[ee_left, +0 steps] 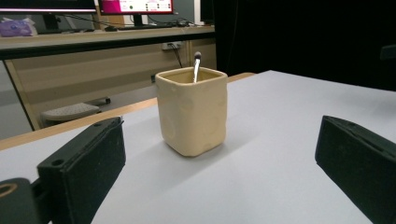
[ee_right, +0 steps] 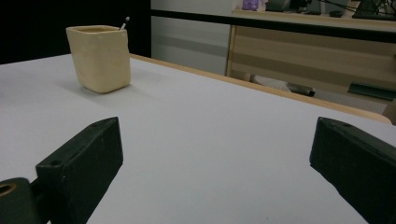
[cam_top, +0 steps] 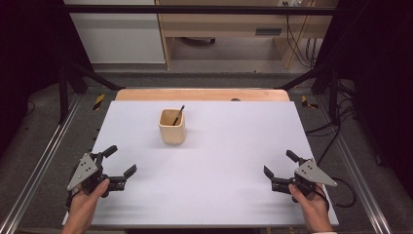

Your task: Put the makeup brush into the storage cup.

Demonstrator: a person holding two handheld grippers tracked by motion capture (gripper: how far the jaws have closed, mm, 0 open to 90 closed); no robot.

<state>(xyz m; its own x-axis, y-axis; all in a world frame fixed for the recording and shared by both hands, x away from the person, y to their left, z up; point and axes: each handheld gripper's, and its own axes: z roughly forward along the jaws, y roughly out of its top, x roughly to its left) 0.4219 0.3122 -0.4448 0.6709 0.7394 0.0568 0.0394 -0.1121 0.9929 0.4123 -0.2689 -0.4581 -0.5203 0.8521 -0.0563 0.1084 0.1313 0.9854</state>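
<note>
One cup (cam_top: 172,126), one brush (cam_top: 178,115), two grippers' jaws apart.

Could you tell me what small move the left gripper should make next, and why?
Probably ease the left gripper forward toward the cup: its fingers stand open, the cup sits ahead between them, apart, with the thin stick leaning inside it.

Even, soft overhead light on the white rectangular counter (cam_top: 214,165); dark surroundings left and right, faint shadows, slightly soft, grainy pictures.
</note>
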